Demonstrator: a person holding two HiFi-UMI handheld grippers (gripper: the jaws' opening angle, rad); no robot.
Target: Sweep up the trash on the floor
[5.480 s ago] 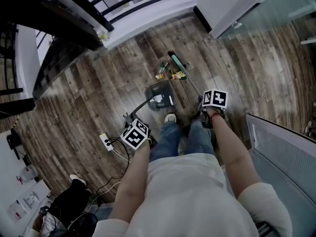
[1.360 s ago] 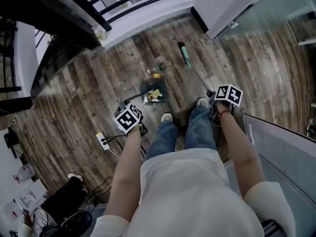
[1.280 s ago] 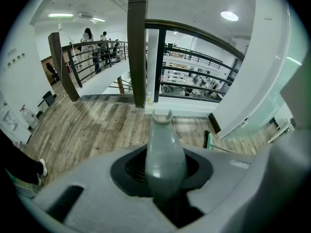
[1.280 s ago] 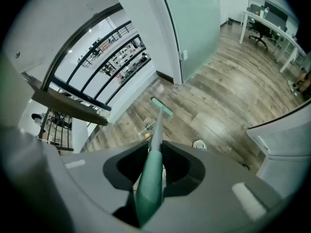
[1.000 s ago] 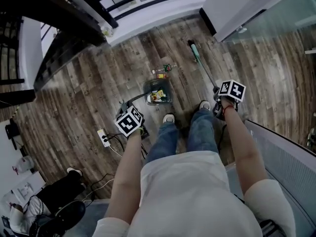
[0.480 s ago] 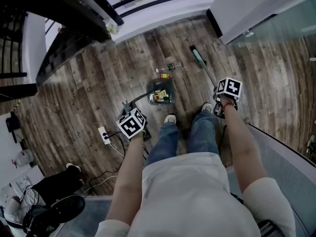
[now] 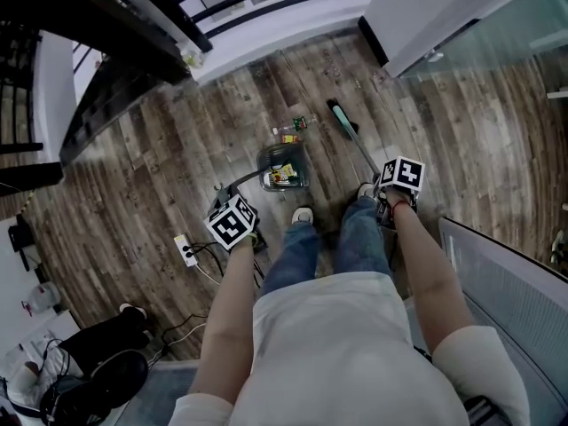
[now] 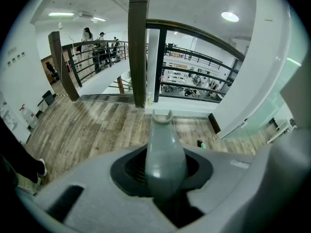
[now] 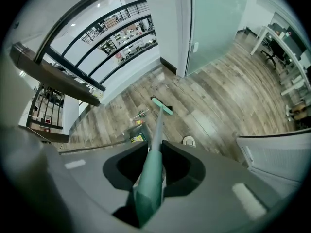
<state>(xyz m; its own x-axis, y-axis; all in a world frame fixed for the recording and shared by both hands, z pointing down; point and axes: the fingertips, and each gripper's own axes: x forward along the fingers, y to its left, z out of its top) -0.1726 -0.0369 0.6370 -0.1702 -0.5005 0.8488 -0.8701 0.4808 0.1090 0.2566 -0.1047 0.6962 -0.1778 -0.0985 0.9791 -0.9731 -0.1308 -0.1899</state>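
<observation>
I'm clamping right tongs (image 7: 397, 185) on the broom handle (image 9: 148, 178), left tongs (image 7: 238, 227) on the dustpan handle (image 8: 164, 154). Mid-sweep: wrappers (image 7: 282, 177) are sitting in the dustpan (image 7: 266, 162) ahead of left tongs, and a bottle (image 7: 293, 128) is lying just beyond. Next, I'm probably dragging the broom head (image 7: 341, 117) across it, panward.

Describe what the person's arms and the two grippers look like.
The left gripper and right gripper have smooth grey bodies with dark recesses around the jaws. Each carries a white cube printed with black square markers. The person wears short white sleeves; a red band circles the right wrist.
</observation>
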